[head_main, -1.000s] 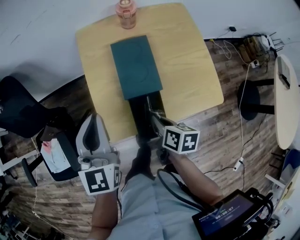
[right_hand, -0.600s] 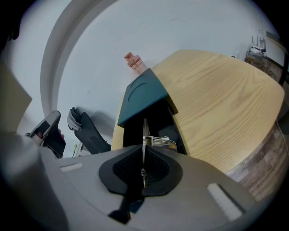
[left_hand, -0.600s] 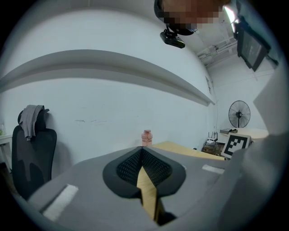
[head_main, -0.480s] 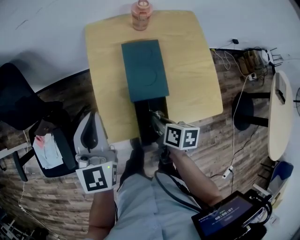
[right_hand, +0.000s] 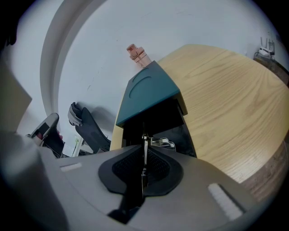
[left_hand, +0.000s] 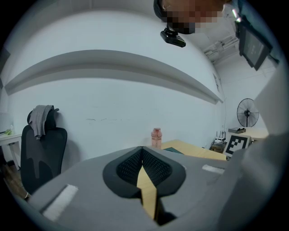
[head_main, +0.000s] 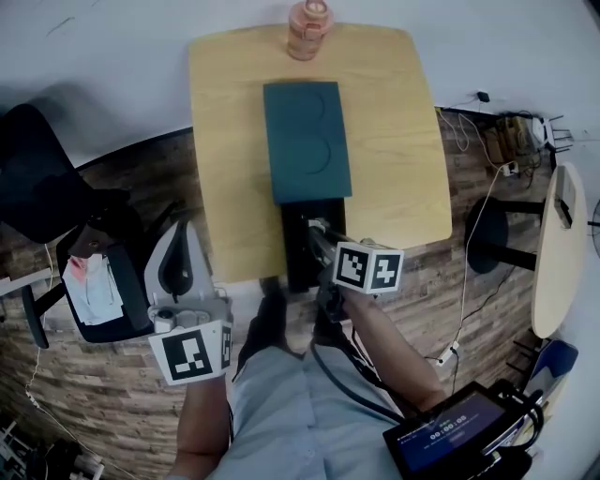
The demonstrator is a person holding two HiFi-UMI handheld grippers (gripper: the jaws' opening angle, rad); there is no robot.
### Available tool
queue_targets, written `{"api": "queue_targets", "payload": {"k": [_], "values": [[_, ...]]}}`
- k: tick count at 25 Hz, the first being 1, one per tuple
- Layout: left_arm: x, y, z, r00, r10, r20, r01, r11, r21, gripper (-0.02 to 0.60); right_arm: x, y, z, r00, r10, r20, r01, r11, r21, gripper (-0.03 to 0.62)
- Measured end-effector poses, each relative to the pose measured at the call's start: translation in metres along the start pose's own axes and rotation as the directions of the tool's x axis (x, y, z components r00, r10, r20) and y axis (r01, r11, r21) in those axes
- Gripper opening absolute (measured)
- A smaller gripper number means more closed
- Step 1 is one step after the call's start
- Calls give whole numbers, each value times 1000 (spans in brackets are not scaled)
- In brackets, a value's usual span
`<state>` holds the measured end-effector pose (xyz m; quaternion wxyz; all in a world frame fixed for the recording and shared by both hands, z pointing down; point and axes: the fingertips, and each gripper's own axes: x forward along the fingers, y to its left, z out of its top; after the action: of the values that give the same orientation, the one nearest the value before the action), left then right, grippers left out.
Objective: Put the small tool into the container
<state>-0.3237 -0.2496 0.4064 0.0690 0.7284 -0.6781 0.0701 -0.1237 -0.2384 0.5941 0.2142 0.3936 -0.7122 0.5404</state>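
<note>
A teal box (head_main: 307, 141) lies along the middle of the wooden table (head_main: 394, 141), with a black open compartment (head_main: 298, 246) at its near end. My right gripper (head_main: 317, 232) reaches over that compartment. A thin metal tool (right_hand: 145, 143) stands upright between its pads (right_hand: 156, 167), and the jaws are opening, still nearly together. In the right gripper view another metal piece (right_hand: 163, 143) lies inside the black compartment (right_hand: 158, 119), below the teal box (right_hand: 149, 92). My left gripper (head_main: 183, 234) hangs off the table's left side, shut and empty, its pads (left_hand: 128, 164) meeting at the tips.
A pink bottle (head_main: 307, 28) stands at the table's far edge, behind the box. A black chair (head_main: 37, 187) and a bin with papers (head_main: 94, 291) sit to the left. A small round stool (head_main: 492, 220) and cables lie to the right on the brick-patterned floor.
The head view has shifted, so the table sits further right and lower in frame. Both grippers keep their places relative to the table, the right one still over the black compartment.
</note>
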Motion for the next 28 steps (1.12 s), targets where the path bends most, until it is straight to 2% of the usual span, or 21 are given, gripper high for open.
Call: {"api": "queue_targets", "payload": {"k": [7,14,19,21,24,28], "values": [[-3,4,6,1000,12,11,-12,1000,17,9,1,2,2,999,29,22,-29,1000,6,23],[-3,5,3,1000,5,-2,-5,1000,-17,9,1,5,5,990,103,95,-111,991,81,52],[-4,4,3,1000,1,-13,-1,999,-37,9,1,3,7,991,81,108,-86,996,38,41],[-5,4,5,1000,1,-13,-1,999,-43,9,-1,2,9,986,92,138,-101,993,56,41],[-7,5,5,1000,3,-16,-4,998,-67,9,-6,2,13,971,126,205,-156,978,135,43],[-11,5,5,1000,8,-18,-9,997,-80,9,-9,-1,16,966,102,238,-128,987,97,66]]}}
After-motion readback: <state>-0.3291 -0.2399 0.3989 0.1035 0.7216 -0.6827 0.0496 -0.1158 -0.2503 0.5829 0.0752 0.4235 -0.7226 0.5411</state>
